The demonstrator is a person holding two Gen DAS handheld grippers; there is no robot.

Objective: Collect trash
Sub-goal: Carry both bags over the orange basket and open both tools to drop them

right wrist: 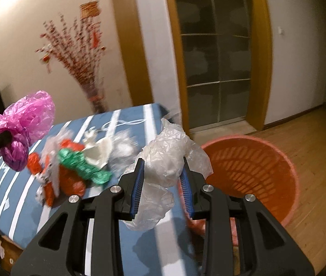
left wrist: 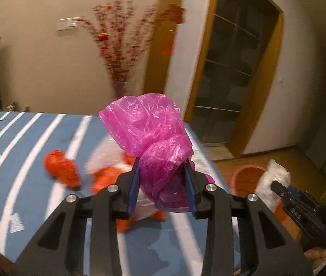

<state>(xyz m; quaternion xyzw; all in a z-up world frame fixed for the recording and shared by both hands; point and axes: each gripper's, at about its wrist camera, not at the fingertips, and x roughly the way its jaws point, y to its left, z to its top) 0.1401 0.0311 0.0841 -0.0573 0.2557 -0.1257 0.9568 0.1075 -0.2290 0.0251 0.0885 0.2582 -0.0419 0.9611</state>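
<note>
Two hand-held grippers carrying crumpled plastic bags toward an orange basket (right wrist: 252, 174), which serves here as the landmark and stands on the wooden floor (right wrist: 305, 135) just beyond the corner of the table. The left gripper (left wrist: 163, 179) pinches a magenta plastic bag (left wrist: 149, 135) between its blue pads (left wrist: 132, 188); the bag bulges above and below the fingers. The right gripper (right wrist: 163, 184) pinches a clear plastic bag (right wrist: 170, 154) in the same way, and it hangs nearer the basket than the left one, close to the rim.

Judged from these views, the step in hand is transport to the basket. It is done well if each grip holds until the bag hangs squarely over the opening, since such light film may catch on the rim or drift aside when released. The right load, being nearer, is best dropped first, leaving room for the left to follow.

Away from the basket, more trash (right wrist: 71, 168) remains heaped on the table: red, green, white and clear scraps. The surface is a blue cloth with white stripes (left wrist: 25, 142). Behind the table rises a white wall (left wrist: 36, 69) with a spray of red-blossomed branches (left wrist: 121, 36); behind the basket stands a wood-framed glass door (right wrist: 215, 53).
</note>
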